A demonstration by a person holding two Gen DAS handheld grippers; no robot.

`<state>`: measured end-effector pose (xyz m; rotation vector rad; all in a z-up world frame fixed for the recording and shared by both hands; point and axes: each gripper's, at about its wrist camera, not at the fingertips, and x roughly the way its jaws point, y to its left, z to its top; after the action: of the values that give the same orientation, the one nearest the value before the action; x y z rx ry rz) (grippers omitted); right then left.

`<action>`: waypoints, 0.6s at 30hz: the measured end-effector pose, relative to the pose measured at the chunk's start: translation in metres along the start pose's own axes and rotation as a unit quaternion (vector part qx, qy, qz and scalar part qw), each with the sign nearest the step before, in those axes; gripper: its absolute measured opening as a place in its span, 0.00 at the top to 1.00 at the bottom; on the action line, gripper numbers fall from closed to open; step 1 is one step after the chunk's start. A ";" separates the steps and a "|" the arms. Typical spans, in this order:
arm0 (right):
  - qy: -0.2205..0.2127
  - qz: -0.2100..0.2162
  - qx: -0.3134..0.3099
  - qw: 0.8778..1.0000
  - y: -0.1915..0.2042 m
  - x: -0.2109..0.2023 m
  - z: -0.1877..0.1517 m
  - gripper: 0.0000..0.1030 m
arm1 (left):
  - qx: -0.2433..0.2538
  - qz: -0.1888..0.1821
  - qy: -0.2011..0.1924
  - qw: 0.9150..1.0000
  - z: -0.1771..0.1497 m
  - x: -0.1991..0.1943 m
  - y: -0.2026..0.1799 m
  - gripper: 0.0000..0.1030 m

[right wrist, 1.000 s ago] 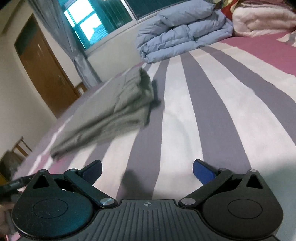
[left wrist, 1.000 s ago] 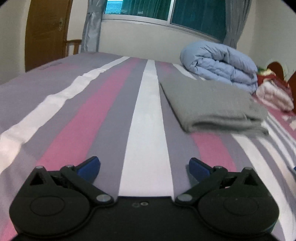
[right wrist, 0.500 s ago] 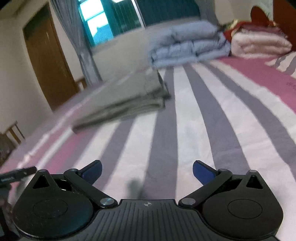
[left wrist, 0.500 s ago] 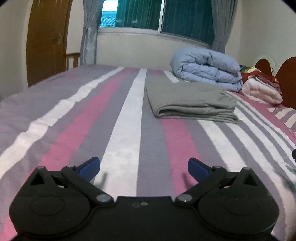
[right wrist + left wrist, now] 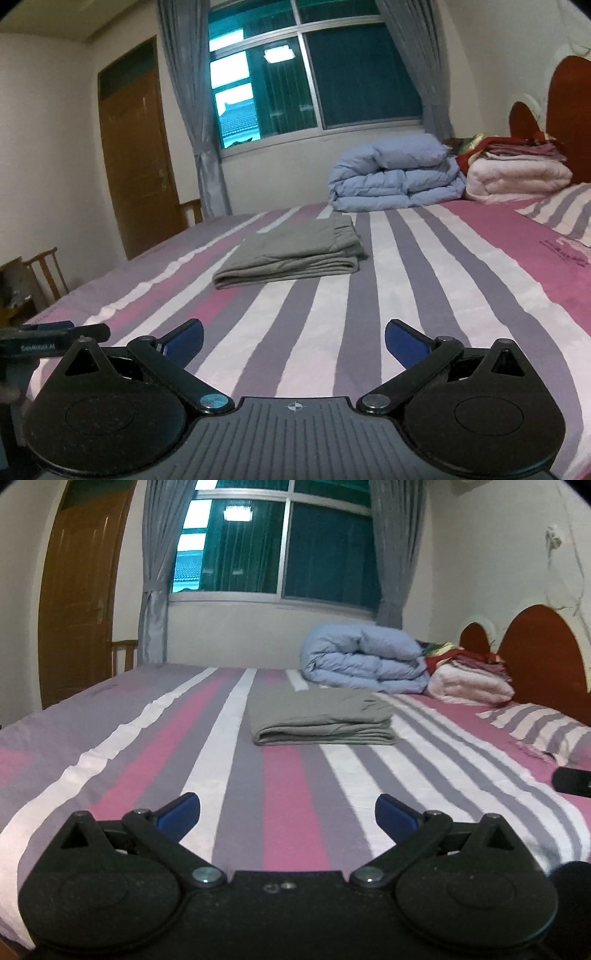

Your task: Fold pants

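Both tongs have drawn back from the pants since one second ago, and the views have levelled, so the folded garment now sits farther off. One pair of grey pants [image 5: 320, 718] lies folded in a flat rectangle on the bed [image 5: 284, 812], around mid-bed, well apart from both tools and nearer the far edge below the window [image 5: 280, 542]. Left tongs [image 5: 287, 808]: two blue-tipped fingers spread wide apart, holding nothing, above the striped sheet near the near edge. Right tongs [image 5: 293, 336]: two blue-tipped fingers likewise spread wide, holding nothing, over the near edge; the left tool shows at the left border of the right wrist view. One rolled blue duvet [image 5: 364, 659] rests toward the far edge by the headboard [image 5: 539, 650]. One stack of folded blankets [image 5: 469, 677] sits just beside the duvet. One striped pillow [image 5: 543, 729] lies below the headboard. One brown door [image 5: 136, 162] stands closed at left.
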<state>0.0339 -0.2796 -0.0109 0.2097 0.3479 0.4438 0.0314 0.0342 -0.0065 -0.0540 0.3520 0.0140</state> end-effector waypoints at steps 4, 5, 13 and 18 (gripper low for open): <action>-0.009 0.002 -0.026 1.000 0.018 -0.014 -0.004 0.00 | 0.003 0.000 -0.031 1.000 -0.003 -0.024 -0.006 0.07; -0.013 0.001 -0.038 0.999 0.022 -0.019 -0.005 0.00 | 0.007 0.001 -0.035 0.999 -0.003 -0.028 -0.008 0.07; -0.030 -0.014 -0.060 0.998 0.034 -0.029 -0.010 0.00 | 0.028 -0.006 -0.059 0.998 -0.008 -0.047 -0.013 0.06; -0.023 -0.021 -0.071 0.997 0.035 -0.022 -0.012 0.00 | 0.032 -0.005 -0.051 0.998 -0.009 -0.043 -0.013 0.06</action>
<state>-0.0024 -0.2571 -0.0059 0.0732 0.2728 0.4197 -0.0120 0.0207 0.0009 0.0089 0.2505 -0.0054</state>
